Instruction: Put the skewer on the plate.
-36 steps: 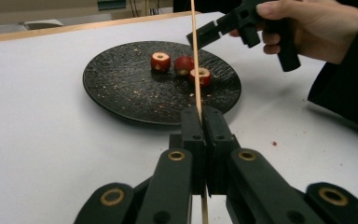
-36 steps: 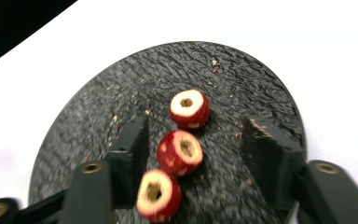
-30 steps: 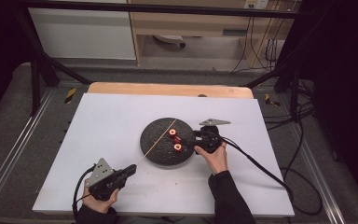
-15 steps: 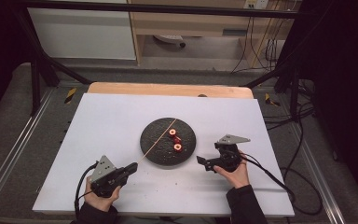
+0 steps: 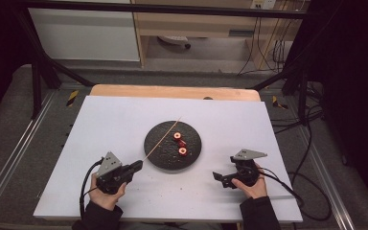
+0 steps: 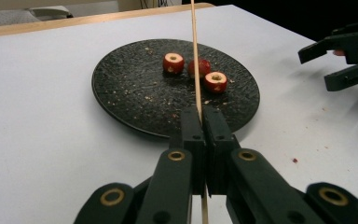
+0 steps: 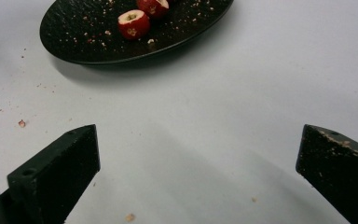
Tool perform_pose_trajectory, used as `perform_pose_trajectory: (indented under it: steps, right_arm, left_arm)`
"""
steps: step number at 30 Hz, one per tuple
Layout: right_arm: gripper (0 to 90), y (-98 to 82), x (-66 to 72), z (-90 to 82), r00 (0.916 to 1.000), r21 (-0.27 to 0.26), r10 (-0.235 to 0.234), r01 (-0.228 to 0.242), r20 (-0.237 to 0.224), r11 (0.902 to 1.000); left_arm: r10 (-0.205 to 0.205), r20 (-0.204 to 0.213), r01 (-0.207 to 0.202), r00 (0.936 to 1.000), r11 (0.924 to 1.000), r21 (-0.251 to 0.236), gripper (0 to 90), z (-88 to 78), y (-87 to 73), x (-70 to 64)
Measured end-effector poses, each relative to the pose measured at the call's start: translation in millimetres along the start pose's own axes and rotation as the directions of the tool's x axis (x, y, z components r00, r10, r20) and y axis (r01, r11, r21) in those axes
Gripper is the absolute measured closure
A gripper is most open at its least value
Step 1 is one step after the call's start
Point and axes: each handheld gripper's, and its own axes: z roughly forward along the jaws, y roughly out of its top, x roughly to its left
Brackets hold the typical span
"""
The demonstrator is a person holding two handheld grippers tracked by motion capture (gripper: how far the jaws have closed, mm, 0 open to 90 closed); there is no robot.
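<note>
A black round plate (image 5: 160, 155) lies mid-table with three red cored fruit pieces (image 5: 182, 143) on it. A thin wooden skewer (image 5: 165, 136) slants across the plate's left part. My left gripper (image 5: 138, 166) sits at the plate's near-left edge, shut on the skewer (image 6: 195, 56) close to its near end. In the left gripper view the fruit pieces (image 6: 173, 62) lie just beyond the stick. My right gripper (image 5: 220, 178) rests low over the bare table, right of the plate (image 7: 84, 37). Its jaws (image 7: 200, 154) have just been opening and stand wide apart with nothing between them.
Small crumbs (image 7: 22, 123) dot the white tabletop (image 5: 249, 124) near the plate. A wooden strip (image 5: 172, 91) runs along the far edge. Cables (image 5: 287, 184) trail from the right gripper off the table's right side.
The right gripper has drawn back from the fruit on the plate, to the right and toward the near edge, and its jaws have opened wide. The left gripper has kept its place.
</note>
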Motion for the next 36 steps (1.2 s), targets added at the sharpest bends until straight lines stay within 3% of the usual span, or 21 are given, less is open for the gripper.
perform_pose_trajectory:
  steps: [10, 17, 24, 36]
  right_arm:
    - [0.7, -10.5, -4.8, -9.3, 1.0, -0.012, 0.004, -0.004, -0.008, 0.9999]
    - [0.7, -14.3, -7.3, -12.2, 1.0, -0.009, 0.003, -0.003, -0.005, 1.0]
    - [0.8, -15.4, -6.9, -13.0, 1.0, -0.008, -0.001, 0.0, -0.01, 1.0]
    - [0.9, -16.4, -6.8, -11.0, 1.0, 0.004, -0.004, 0.004, -0.008, 1.0]
  left_arm:
    - [-0.011, -0.013, 0.012, 0.9998, 0.9997, 0.023, 88.2, 23.3, 15.1, 1.4]
    - [-0.011, -0.045, 0.013, 0.9989, 0.9986, 0.051, 88.2, 45.7, 20.7, 1.8]
    - [-0.004, -0.073, 0.012, 0.9973, 0.9946, 0.103, 88.2, 66.7, 11.8, 0.5]
    - [0.004, -0.151, 0.021, 0.9885, 0.9869, 0.16, 88.1, 80.9, 2.4, 2.8]
